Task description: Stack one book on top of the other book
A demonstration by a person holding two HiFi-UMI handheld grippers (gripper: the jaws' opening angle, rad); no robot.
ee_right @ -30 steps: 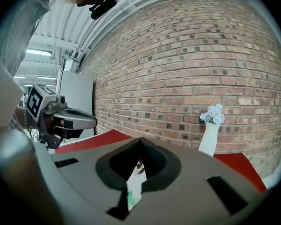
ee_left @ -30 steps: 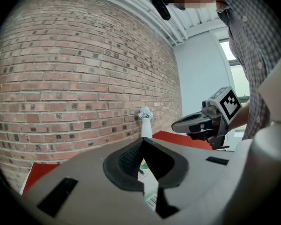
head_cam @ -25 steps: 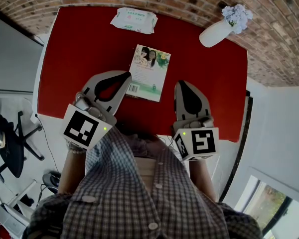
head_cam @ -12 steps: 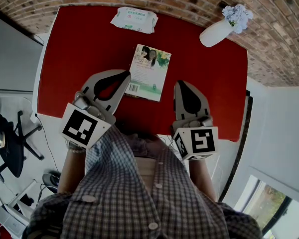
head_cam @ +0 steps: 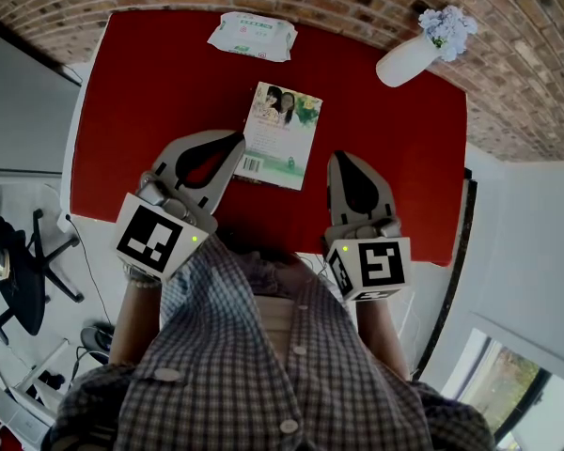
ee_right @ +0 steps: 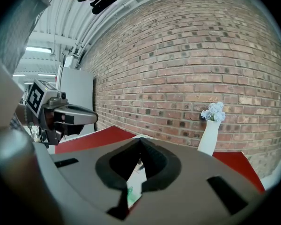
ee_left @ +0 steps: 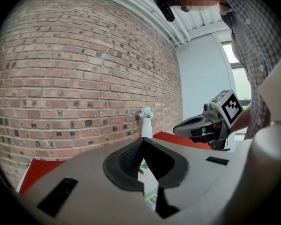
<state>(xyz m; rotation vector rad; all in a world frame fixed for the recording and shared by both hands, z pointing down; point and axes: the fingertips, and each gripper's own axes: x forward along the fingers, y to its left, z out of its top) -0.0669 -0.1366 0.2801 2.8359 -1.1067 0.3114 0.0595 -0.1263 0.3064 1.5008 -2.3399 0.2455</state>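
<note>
Both the left hand-held gripper [head_cam: 235, 144] and right hand-held gripper [head_cam: 342, 161] are closed and empty. The book [head_cam: 284, 132] lies between their tips, just ahead, on the red worktop [head_cam: 141, 92]. Only one cover shows; the jaws should open before approaching its edge.

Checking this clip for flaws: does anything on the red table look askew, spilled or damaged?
Nothing much: the book lies slightly skewed to the table edge, and only one book cover shows. The vase stands upright; nothing spilled.
</note>
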